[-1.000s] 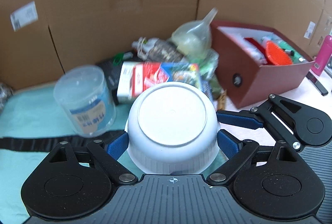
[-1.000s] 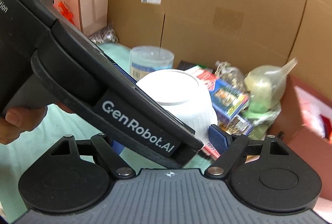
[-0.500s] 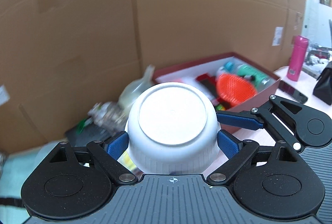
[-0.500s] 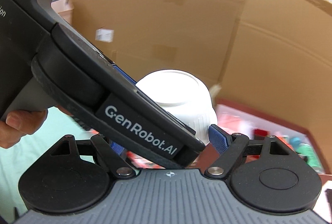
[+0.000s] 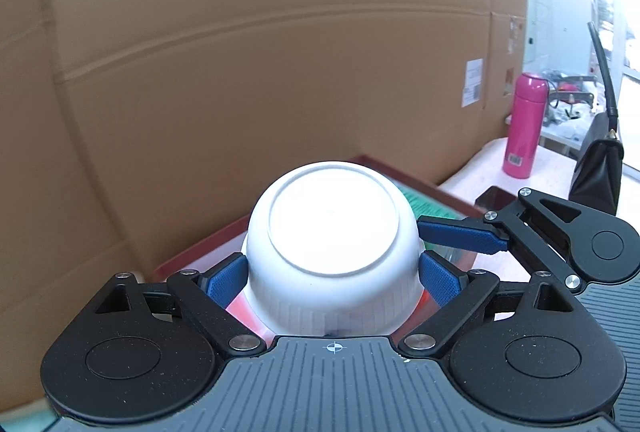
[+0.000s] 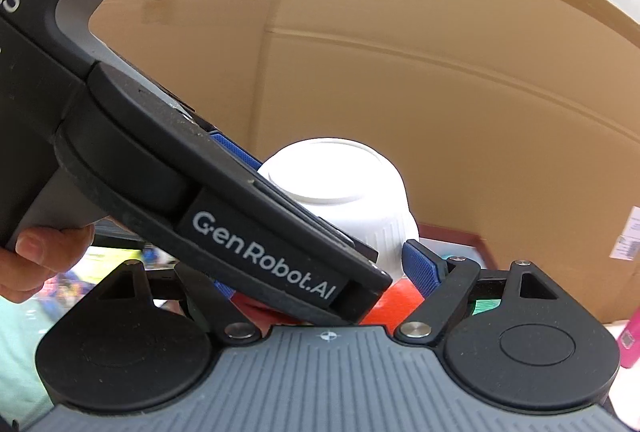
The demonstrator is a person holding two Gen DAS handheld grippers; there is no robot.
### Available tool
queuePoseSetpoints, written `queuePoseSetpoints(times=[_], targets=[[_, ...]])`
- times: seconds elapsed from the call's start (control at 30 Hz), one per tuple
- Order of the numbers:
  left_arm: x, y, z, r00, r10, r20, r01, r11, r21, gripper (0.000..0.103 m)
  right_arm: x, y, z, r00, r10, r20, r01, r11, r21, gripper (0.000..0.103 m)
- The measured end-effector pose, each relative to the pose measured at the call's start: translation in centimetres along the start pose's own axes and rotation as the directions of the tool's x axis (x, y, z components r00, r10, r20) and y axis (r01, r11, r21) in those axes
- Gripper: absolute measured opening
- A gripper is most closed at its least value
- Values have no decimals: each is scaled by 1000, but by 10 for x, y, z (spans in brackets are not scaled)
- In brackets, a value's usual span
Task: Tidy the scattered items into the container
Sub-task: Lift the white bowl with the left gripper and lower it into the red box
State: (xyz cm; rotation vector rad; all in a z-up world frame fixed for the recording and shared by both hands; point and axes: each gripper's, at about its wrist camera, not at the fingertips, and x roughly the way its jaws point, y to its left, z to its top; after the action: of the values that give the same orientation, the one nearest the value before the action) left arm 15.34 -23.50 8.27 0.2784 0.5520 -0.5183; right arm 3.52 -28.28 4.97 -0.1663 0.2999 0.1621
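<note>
Now the white bowl (image 5: 334, 244) is riding upside down between the left gripper (image 5: 334, 272) pads, clamped firmly — right gripper (image 6: 320, 272) bracing alongside, apparently gripping too — hanging just above the red box (image 5: 416, 188), likely for lowering inside.

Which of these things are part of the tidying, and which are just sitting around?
Part of the job: white bowl, held by left gripper; red box.

Just around: pink bottle, black handbag, cardboard wall.
</note>
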Motion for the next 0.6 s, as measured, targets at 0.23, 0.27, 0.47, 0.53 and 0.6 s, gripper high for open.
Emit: queuePoseSetpoints(times=[0.23,0.27,0.47,0.53,0.6], targets=[[53,-7,24,998,-58,-16,58,998,13,92,25,-42,-2,998,-39,-39,40,999,21,86],[59,-7,26,998,-63,-18,63,998,11,92,29,-48,-3,998,-41,-45,42,999,24,86],[94,-6,37,996,-85,-34,85,996,-7,92,51,-71,-6,996,-42,-80,45,999,31,86],[104,-6,38,995,-86,-42,85,996,-10,92,57,-77,-6,995,-36,-90,40,999,36,86],[113,-5,39,995,-83,-50,82,997,-12,92,63,-81,-7,995,-27,-99,32,999,42,85]])
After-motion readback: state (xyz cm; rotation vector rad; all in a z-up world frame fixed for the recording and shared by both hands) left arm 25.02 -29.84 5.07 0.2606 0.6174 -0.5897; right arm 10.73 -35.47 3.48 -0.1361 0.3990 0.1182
